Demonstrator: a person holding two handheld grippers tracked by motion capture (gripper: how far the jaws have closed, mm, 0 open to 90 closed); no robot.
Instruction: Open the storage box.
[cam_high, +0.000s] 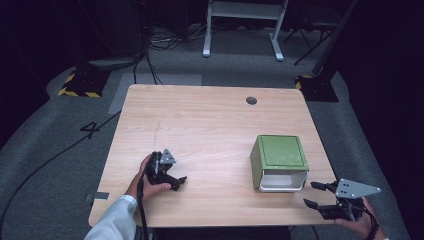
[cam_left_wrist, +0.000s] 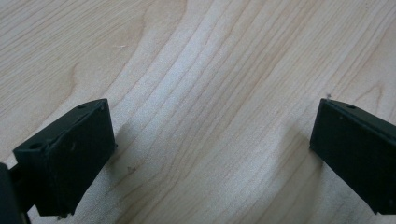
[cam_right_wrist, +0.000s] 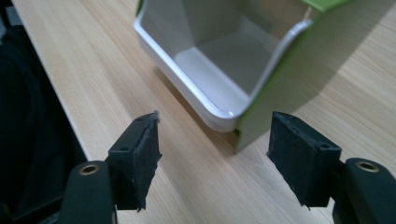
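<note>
right gripper (cam_right_wrist: 212, 154) jaws apart, empty, near the green box (cam_high: 279, 152) with its white open-fronted liner (cam_right_wrist: 210, 88).

One table (cam_high: 200, 125) fills the middle of the high view. One green box (cam_high: 278, 161) sits on it at centre right, with one white liner (cam_high: 282, 181) in its open front. Two grippers: one (cam_high: 172, 181) at lower left, one (cam_high: 316, 195) at lower right. One round hole (cam_high: 251, 100) marks the tabletop at upper centre.
</note>
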